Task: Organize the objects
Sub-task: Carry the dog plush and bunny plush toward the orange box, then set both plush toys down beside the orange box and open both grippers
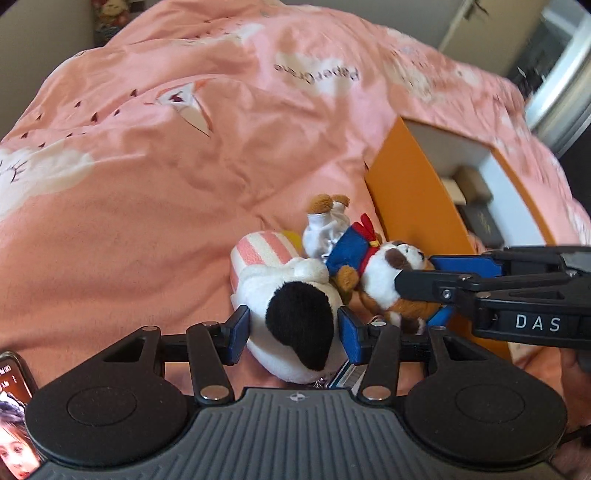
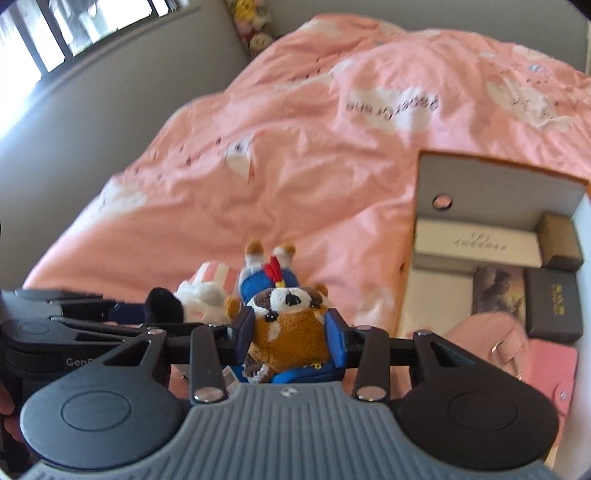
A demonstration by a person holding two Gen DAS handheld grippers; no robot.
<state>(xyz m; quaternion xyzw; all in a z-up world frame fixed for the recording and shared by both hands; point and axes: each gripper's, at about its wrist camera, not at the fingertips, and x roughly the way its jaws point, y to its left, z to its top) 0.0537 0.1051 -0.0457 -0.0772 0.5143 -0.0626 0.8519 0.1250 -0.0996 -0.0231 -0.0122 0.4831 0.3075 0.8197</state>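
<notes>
Black left gripper [image 1: 293,330], blue pads, silver screws, ribbed grey base, right gripper [image 2: 290,332] alike

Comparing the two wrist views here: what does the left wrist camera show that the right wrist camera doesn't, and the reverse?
Left wrist only: a phone at the lower left edge, and the box's orange outer wall.

Right wrist only: a window, plush toys at the bed's far end, and a pink pouch in the box.

Both: the pink duvet, the open box, the left gripper around the white plush, and the right gripper around the brown dog plush.
</notes>
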